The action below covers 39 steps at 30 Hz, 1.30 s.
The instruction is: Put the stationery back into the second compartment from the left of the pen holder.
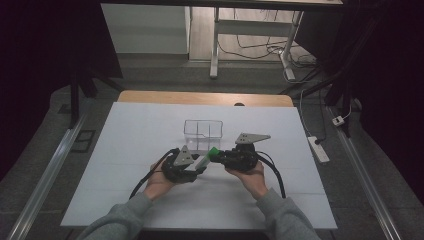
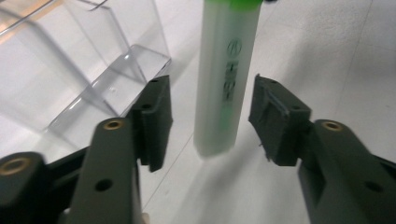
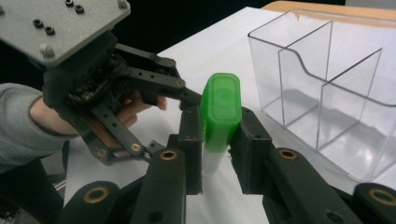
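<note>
A green highlighter hangs in the air between the two grippers, just above the white table cover. The right gripper has its jaws closed on the pen at the green cap end, a black pad pressing each side of the cap, with the frosted white barrel running down and away from that camera. In the left gripper view the same barrel stands between the jaws of the left gripper, and a clear gap shows on both sides of it, so those pads do not touch it; the jaws stand open around the pen. The printed lettering on the barrel is too blurred to read. From the high view the two grippers meet nose to nose in front of the person, the left gripper and the right gripper each held in a hand, grey sleeves coming in from the bottom edge, and the green cap sits between them. Just beyond the grippers stands a clear plastic organizer box with dividers inside, upright on the cover; its compartments look empty, though the clear walls make that hard to judge from above. The pen is near the box but apart from it.
</note>
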### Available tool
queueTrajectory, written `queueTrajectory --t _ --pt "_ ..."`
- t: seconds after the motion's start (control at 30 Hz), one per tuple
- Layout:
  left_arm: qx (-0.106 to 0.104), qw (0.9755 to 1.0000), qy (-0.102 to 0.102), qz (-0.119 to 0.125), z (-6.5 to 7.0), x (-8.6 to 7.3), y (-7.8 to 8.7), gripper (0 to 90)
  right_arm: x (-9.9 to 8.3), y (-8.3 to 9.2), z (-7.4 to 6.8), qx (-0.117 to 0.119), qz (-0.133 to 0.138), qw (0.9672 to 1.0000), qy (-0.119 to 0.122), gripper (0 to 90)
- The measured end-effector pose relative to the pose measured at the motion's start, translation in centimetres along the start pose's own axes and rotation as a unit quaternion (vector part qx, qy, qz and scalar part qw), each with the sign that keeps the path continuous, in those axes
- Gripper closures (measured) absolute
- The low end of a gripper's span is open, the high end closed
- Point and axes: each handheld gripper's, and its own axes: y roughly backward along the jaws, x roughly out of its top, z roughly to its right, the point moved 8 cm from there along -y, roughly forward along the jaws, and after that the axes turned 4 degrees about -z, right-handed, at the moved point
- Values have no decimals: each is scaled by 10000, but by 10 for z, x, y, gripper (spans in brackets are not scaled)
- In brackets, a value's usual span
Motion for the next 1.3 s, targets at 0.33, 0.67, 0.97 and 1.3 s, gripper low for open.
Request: queueTrajectory --t 0.33,0.67,0.97,1.3 --pt "62 9990 386 -221 -16 -38 43 393 20 23 5 -200 375 9990 96 741" --pt "269 9958 780 -390 -30 -84 78 374 64 44 11 -512 797 9951 297 741" --pt "439 9926 1054 -407 -44 -109 94 362 93 32 37 -944 720 9925 285 741" --pt "425 9921 1089 -449 -47 -113 93 354 91 -1 59 -1049 391 9936 145 739"
